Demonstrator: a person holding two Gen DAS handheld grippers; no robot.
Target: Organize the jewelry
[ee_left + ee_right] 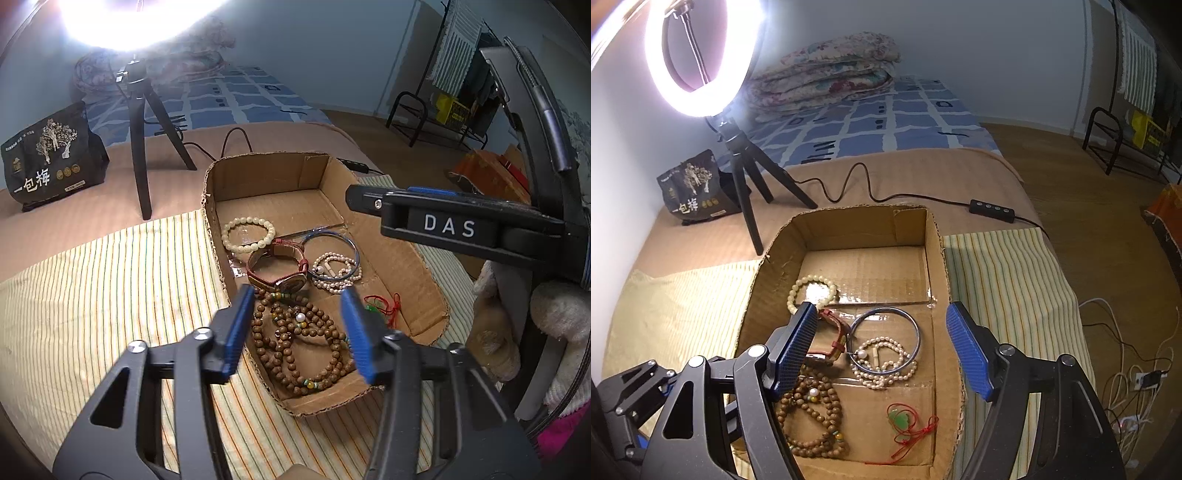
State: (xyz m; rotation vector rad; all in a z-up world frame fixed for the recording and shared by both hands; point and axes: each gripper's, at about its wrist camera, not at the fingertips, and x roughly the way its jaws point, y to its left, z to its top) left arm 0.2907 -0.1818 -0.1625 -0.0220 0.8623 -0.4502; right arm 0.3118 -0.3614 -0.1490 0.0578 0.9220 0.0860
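The left gripper (299, 328) hangs over the near end of the cardboard box (934, 258) with its blue-padded fingers (240, 328) spread wide and nothing between them; the right gripper (882, 350) hangs over the same box, its fingers (967, 354) likewise spread and empty; in the left wrist view the right gripper (436, 221) shows from the side, marked DAS, above the box's right wall.

All the jewelry lies on the floor of the open box; nearest lies the brown wooden bead necklace (299, 343), coiled in several loops, with one white bead and a few green and yellow beads among the brown; to its right lies a green pendant on a red cord (905, 424), apart from the other pieces; just beyond the wooden beads stands a wristwatch with a red leather strap (279, 267), resting on its edge, its case touching the beads; to the right of the watch a thin metal bangle (886, 339) lies flat, overlapping a strand of small pearls (886, 369); farthest in, a cream bead bracelet (248, 235) lies by the left wall, just beside the watch strap.

The box rests on a yellow striped cloth (92, 295) spread over a tan blanket (923, 177); beyond the box stands a black tripod (753, 184) carrying a lit ring light (701, 55), its cable running to an inline switch (991, 210) on the blanket; a dark snack bag (48, 155) stands left of the tripod; farther back lie a blue checked sheet (886, 125) and a folded floral quilt (831, 70).
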